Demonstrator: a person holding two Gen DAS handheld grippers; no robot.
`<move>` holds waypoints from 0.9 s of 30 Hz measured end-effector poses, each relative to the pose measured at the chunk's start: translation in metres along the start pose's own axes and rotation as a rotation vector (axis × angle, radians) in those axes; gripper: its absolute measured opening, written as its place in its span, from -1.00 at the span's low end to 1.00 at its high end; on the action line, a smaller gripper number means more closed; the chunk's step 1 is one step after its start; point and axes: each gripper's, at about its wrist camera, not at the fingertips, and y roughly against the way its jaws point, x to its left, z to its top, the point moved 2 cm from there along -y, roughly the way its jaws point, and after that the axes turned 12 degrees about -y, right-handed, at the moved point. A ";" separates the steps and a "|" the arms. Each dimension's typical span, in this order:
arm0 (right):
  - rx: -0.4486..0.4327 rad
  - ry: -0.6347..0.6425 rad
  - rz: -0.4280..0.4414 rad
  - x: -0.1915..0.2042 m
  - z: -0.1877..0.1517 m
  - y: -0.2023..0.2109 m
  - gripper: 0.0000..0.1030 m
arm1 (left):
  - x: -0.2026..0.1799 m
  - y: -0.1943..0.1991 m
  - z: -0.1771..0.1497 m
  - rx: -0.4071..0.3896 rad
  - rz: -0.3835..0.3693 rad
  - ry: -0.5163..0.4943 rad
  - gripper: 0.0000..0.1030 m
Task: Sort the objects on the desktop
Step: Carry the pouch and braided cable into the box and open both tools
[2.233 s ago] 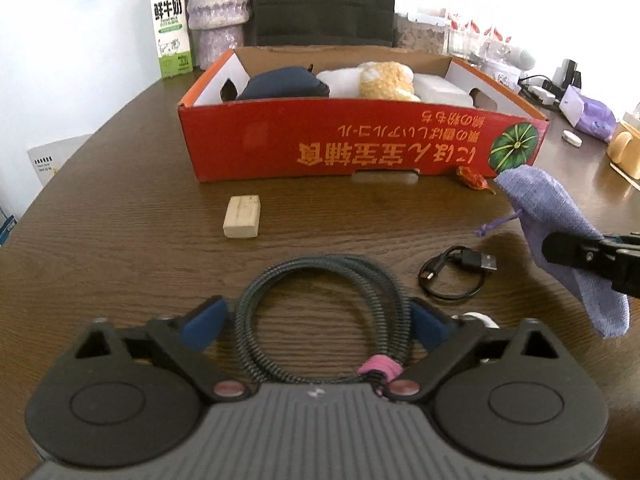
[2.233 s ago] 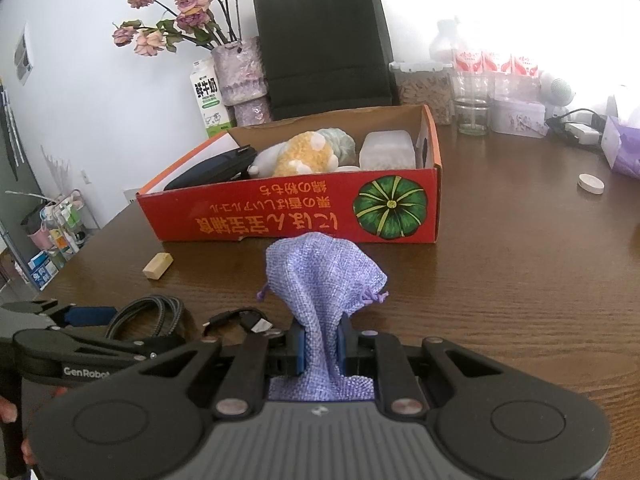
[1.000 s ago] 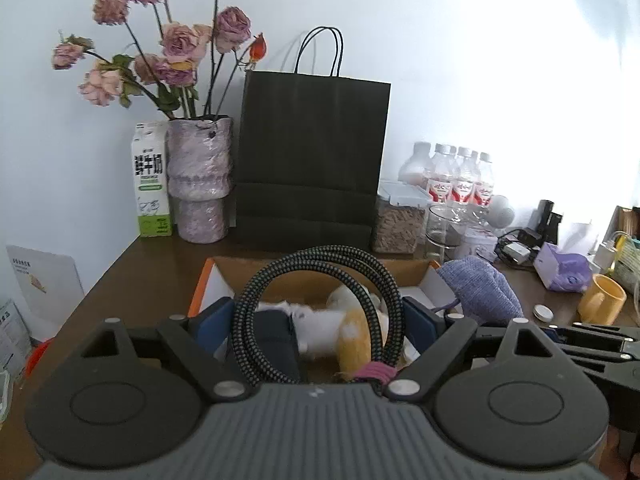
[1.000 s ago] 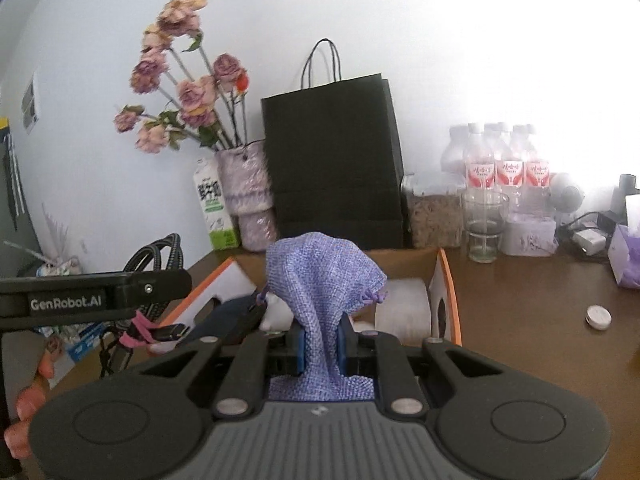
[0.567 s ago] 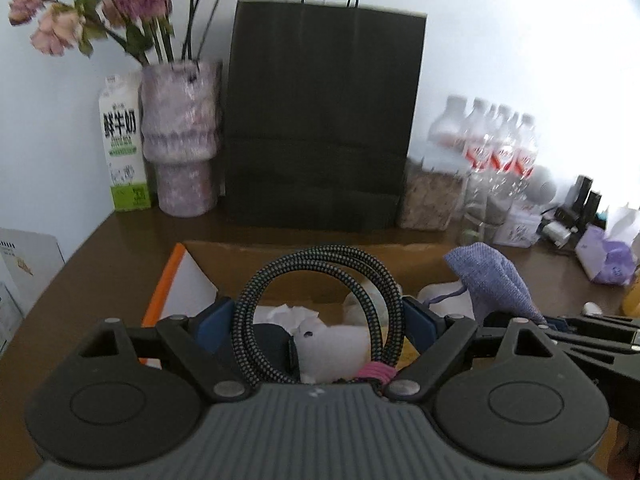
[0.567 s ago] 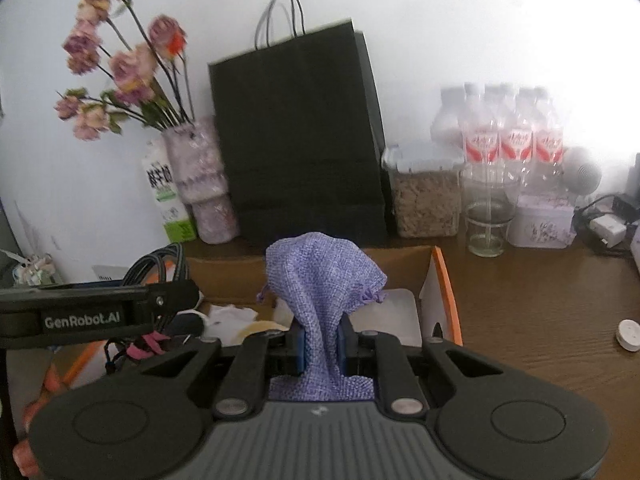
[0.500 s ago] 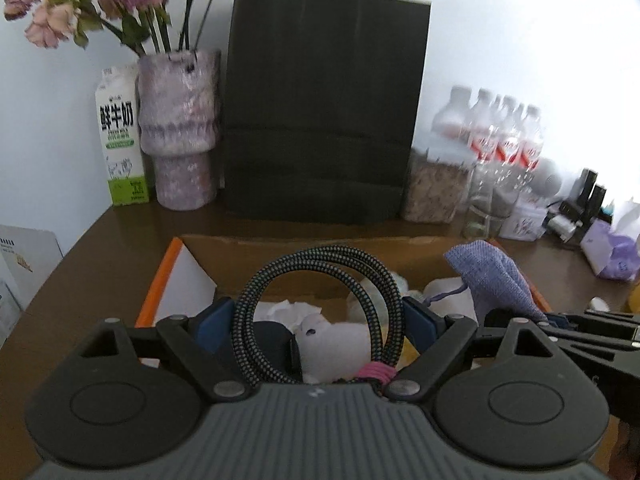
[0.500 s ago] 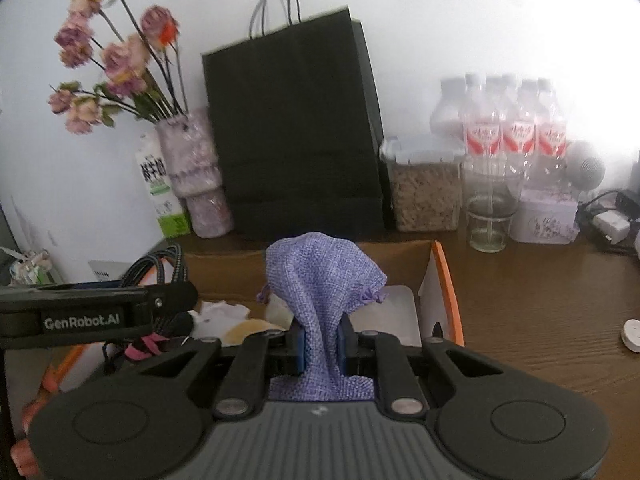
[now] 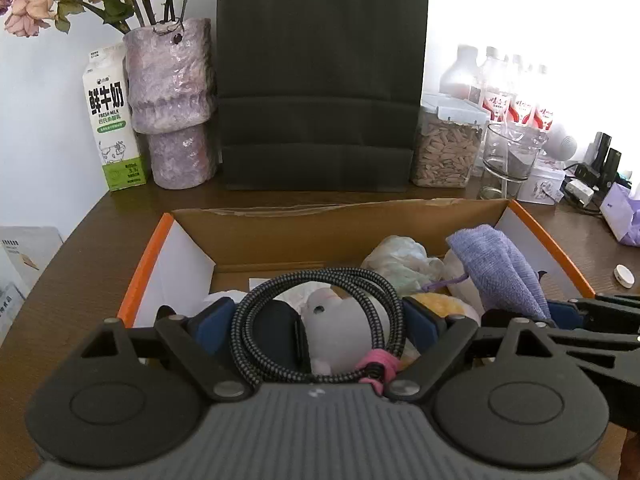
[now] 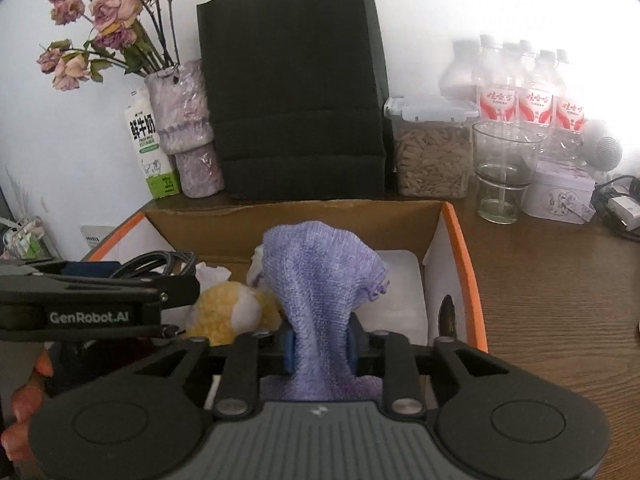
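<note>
My left gripper (image 9: 316, 320) is shut on a coiled black braided cable (image 9: 280, 284) with a pink tie and holds it over the open cardboard box (image 9: 148, 256). My right gripper (image 10: 320, 344) is shut on a purple knitted pouch (image 10: 320, 280), held over the right half of the same box (image 10: 460, 248). The pouch also shows in the left wrist view (image 9: 504, 268). Inside the box lie a white plush toy (image 9: 340, 320), a yellow plush toy (image 10: 228, 312), a dark case (image 9: 280, 332) and crumpled white paper (image 9: 400, 260).
Behind the box stand a black paper bag (image 9: 320, 80), a purple vase with dried roses (image 9: 172, 100), a milk carton (image 9: 112, 120), a seed jar (image 9: 444, 152), a glass (image 9: 508, 160) and water bottles (image 10: 532, 96). A white cap (image 9: 625, 275) lies on the table at right.
Both grippers have lifted their loads off the table and carried them forward and down over the box. The box interior now fills the lower view.
</note>
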 end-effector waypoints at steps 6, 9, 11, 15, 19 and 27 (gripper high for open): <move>-0.021 0.028 -0.014 0.006 0.002 0.009 0.20 | 0.003 0.011 0.001 -0.020 0.008 0.015 0.93; -0.032 0.039 -0.018 0.008 0.004 0.015 0.62 | 0.005 0.020 0.004 -0.036 0.024 0.011 1.00; -0.041 0.044 -0.014 0.009 0.005 0.020 0.74 | 0.007 0.028 0.004 -0.042 0.042 0.016 1.00; -0.043 0.049 -0.025 0.010 0.006 0.030 0.77 | 0.013 0.045 0.004 -0.061 0.065 0.033 1.00; -0.065 0.045 -0.021 0.012 0.007 0.050 0.80 | 0.018 0.067 0.001 -0.084 0.083 0.036 1.00; -0.095 0.056 -0.009 0.022 -0.008 0.095 0.84 | 0.029 0.115 -0.021 -0.115 0.095 0.057 1.00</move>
